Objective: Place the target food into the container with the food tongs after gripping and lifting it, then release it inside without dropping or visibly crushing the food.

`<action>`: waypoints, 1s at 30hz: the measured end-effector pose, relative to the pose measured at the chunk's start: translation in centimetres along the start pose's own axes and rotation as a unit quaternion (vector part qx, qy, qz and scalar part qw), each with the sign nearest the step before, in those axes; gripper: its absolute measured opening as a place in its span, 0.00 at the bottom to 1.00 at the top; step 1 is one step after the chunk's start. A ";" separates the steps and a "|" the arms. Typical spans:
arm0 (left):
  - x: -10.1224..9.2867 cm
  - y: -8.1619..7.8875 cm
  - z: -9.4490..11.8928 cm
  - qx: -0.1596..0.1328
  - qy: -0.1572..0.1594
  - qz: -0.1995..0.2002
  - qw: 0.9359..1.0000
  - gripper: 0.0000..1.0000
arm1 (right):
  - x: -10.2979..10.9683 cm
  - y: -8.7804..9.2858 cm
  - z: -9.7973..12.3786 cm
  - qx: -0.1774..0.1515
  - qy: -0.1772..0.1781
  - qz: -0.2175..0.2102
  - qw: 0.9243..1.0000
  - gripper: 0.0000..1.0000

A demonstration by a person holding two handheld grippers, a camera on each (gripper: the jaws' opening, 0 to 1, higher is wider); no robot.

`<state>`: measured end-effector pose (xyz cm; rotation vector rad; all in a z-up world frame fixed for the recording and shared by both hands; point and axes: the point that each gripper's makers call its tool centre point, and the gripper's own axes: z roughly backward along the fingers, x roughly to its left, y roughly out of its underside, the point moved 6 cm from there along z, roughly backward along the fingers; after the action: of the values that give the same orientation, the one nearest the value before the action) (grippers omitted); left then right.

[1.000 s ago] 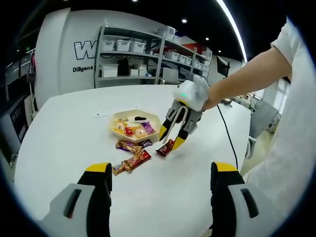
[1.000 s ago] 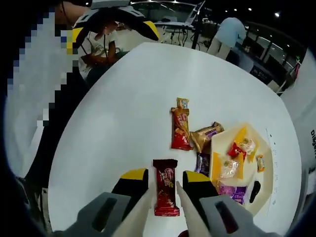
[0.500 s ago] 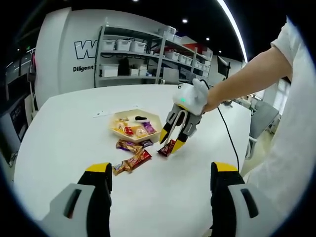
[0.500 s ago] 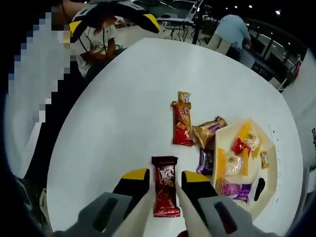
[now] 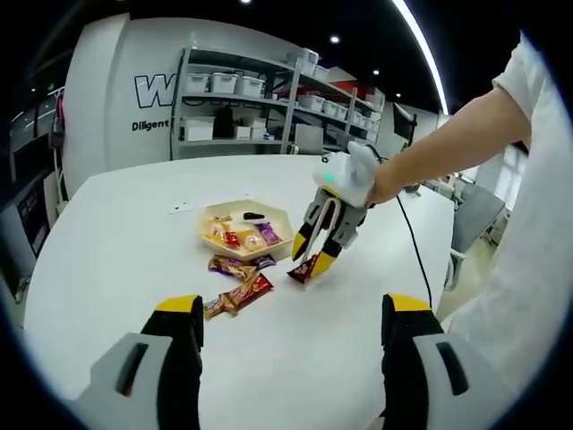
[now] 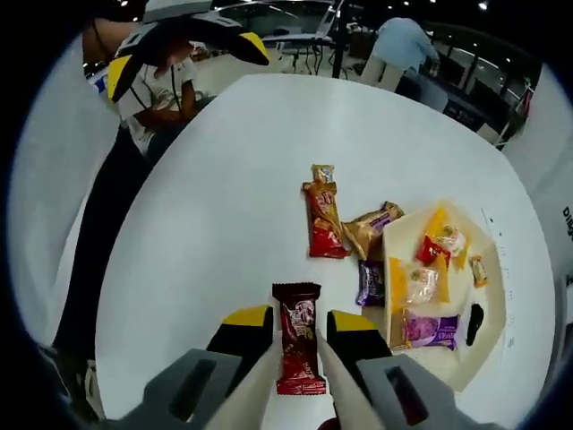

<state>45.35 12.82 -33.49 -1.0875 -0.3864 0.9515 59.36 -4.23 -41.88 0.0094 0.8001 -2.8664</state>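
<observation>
Right gripper (image 6: 300, 333) clamps red snack (image 6: 297, 349); tray (image 6: 402, 235) holds wrapped sweets (image 6: 428, 328).

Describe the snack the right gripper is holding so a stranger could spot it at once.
Start at the white round table and find the cream hexagonal tray of sweets. Nearer the table edge, the right gripper is shut on a dark red snack bar. Unlike the loose wrappers beside the tray, it sits alone, pinched between yellow-tipped jaws.
</observation>
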 end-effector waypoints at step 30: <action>0.3 -0.6 0.5 -0.016 -0.005 -0.004 1.000 0.79 | -11.0 -4.7 7.4 -0.029 0.126 -0.054 0.990 0.18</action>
<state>45.46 13.20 -32.77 -1.1096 -0.4149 0.9464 69.74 -2.34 -32.62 0.3390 0.9551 -2.9810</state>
